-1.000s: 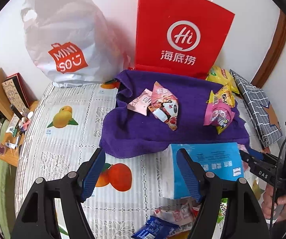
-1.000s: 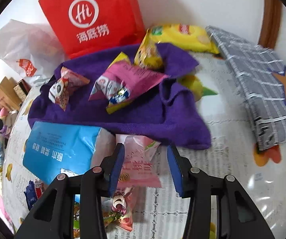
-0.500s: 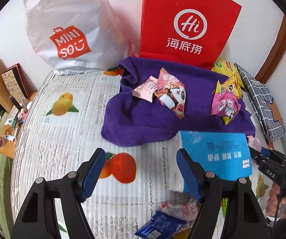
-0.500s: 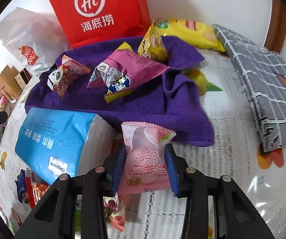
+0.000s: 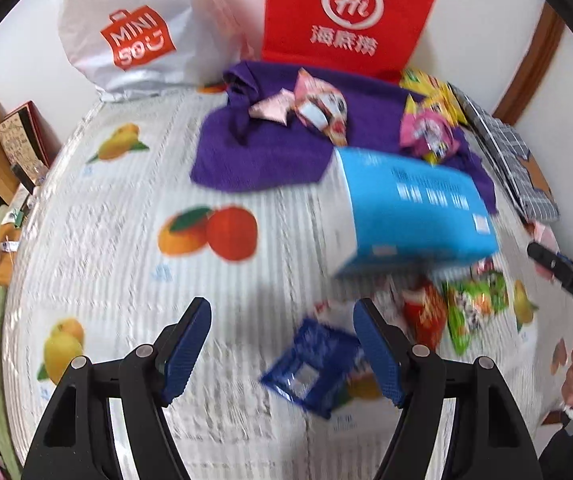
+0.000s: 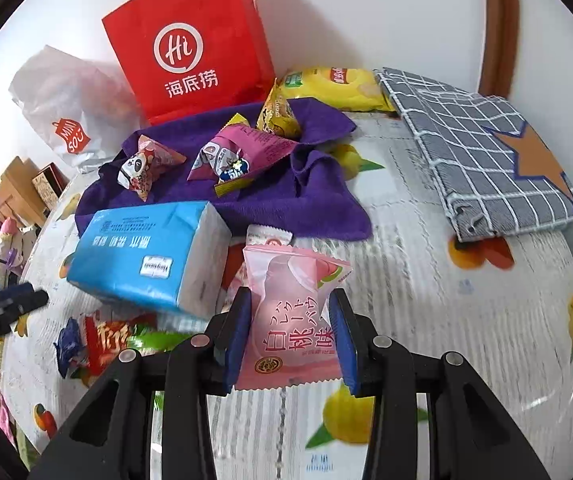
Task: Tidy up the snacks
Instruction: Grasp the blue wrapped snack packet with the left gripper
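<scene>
Right claw (image 6: 291,334) clamped on pink peach snack packet (image 6: 291,304), jaws having just closed. Left claw (image 5: 282,346) apart, empty, above blue wrapper (image 5: 310,368).

A glossy plastic pink wrapper (image 6: 292,312) is catching light, a fuzzy purple cloth (image 6: 270,204) is looking matt, the red bag (image 6: 190,46) is seeming like smooth paper, and the ribbed tablecloth (image 6: 426,292) is shining, possibly plastic.

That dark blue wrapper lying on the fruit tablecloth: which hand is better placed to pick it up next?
Left. The left gripper is open and empty just above the blue wrapper; the right gripper already clamps a pink packet.
</scene>
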Demonstrator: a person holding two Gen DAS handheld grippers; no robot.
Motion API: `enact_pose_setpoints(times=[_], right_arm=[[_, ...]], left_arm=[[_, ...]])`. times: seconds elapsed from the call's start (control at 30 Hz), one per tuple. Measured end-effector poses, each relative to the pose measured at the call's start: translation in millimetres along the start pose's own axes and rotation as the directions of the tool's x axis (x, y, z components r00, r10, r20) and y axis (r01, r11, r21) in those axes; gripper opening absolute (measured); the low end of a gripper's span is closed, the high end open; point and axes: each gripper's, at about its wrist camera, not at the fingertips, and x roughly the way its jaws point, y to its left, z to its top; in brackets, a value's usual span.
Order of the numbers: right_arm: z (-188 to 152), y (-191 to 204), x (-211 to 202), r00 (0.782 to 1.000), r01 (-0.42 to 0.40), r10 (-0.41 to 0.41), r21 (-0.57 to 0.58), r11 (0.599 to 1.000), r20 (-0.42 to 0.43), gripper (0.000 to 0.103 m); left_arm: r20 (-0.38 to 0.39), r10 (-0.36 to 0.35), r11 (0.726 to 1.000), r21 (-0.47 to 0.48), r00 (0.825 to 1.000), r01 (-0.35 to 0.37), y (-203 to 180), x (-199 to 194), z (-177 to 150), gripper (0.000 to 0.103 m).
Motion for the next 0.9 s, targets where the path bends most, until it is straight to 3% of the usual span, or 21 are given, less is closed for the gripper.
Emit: enact_pose_setpoints(times=[0.3, 0.9], right_arm=[[-19, 1, -15, 1.000, 0.013, -0.013, 0.006, 1.000, 0.009, 0.039], [-34, -9, -19, 0.999, 0.052, -0.052, 0.040, 0.998, -0.011, 0.039]], left_arm=[[-0.031, -0.015, 0.998, 0.054, 0.999, 0.017, -9, 6, -31, 0.072], [-0.066, -0.046, 0.995, 0.081, 0.997, 0.052, -13, 28, -29, 0.070]])
